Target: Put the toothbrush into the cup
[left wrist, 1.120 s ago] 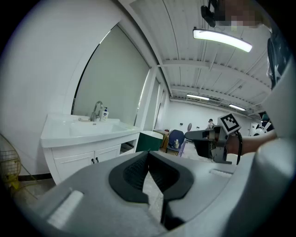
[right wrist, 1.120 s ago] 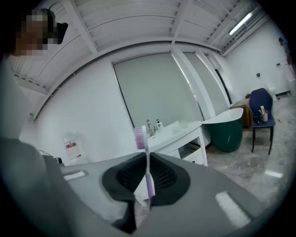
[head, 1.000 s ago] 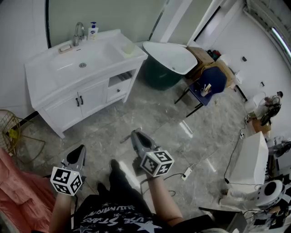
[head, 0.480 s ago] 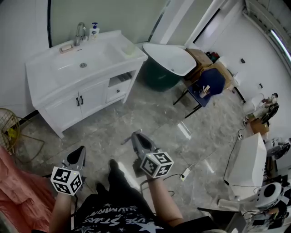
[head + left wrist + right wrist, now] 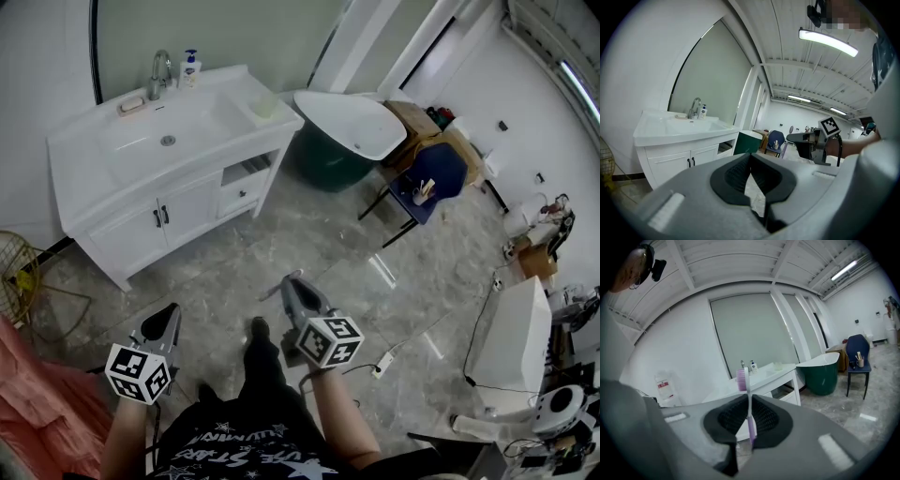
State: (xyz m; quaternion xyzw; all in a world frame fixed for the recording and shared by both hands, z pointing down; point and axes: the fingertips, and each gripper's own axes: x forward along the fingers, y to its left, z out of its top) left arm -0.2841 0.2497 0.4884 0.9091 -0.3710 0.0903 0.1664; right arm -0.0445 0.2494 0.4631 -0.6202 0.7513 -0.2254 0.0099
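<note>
A toothbrush (image 5: 749, 420) with a purple handle and pink bristles stands upright between the pads of my right gripper (image 5: 749, 401), which is shut on it. In the head view the right gripper (image 5: 292, 282) is held over the marble floor, with the brush sticking out to its left. A pale green cup (image 5: 266, 105) stands on the right end of the white vanity (image 5: 94, 183), well ahead of both grippers; it also shows small in the right gripper view, the cup (image 5: 777, 365). My left gripper (image 5: 167, 315) hangs lower left, jaw tips together and nothing between them, as the left gripper (image 5: 750, 157) shows in its own view.
The vanity has a sink, a faucet (image 5: 157, 70), a soap bottle (image 5: 190, 67) and a soap dish. A green-and-white bathtub (image 5: 342, 131) stands right of it, then a blue chair (image 5: 427, 178). A power strip (image 5: 384, 361) lies on the floor; a wire basket (image 5: 19, 281) stands at the left.
The person has stepped forward, one shoe now further ahead. Both grippers have shifted a little with the step, the right one to the right. The toothbrush stays gripped.
</note>
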